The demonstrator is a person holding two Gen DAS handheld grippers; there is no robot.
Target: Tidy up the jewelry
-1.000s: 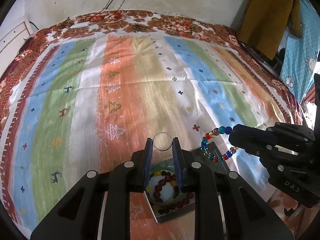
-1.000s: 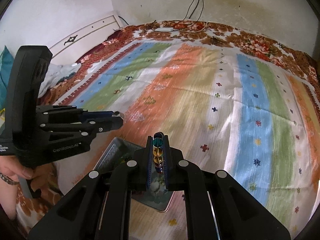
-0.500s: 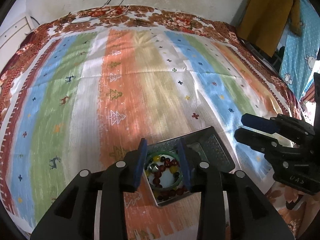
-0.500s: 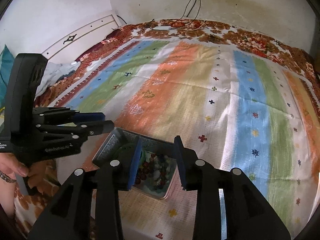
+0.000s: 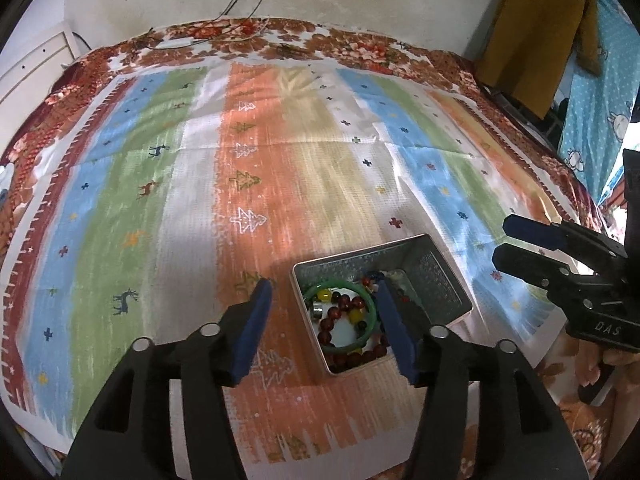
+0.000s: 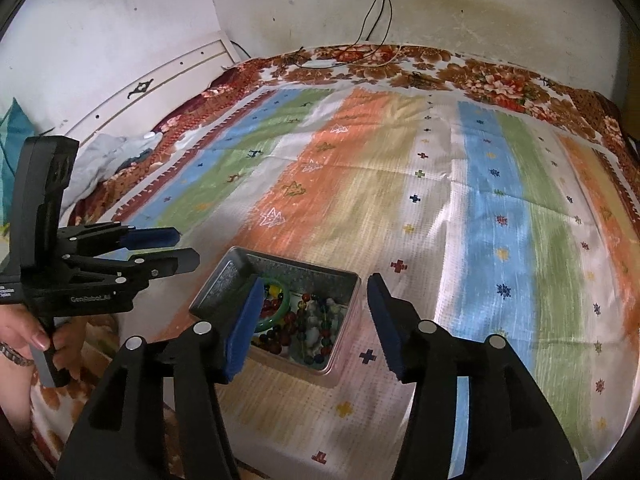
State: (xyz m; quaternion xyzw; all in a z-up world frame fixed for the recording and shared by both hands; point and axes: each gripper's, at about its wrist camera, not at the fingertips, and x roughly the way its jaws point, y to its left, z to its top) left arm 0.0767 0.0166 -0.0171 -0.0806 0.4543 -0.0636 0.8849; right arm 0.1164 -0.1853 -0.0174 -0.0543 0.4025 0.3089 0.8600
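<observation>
Two empty grippers above one metal tin [image 5: 436, 276] of jewelry

Left gripper [image 5: 324, 296] and right gripper [image 6: 312, 290] jaws are opening, holding nothing; the right finger [image 5: 394, 332] hides part of the green bangle [image 5: 370, 304].

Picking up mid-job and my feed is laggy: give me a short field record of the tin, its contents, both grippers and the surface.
container: open metal tin, on the striped cloth
contents: green bangle, dark red beaded bracelet, multicoloured beads
left gripper: jaws opening, nothing between them, above the tin
right gripper: jaws opening, nothing between them, above the tin
loose jewelry on the cloth: none visible
person: hand on the left gripper's handle
</observation>
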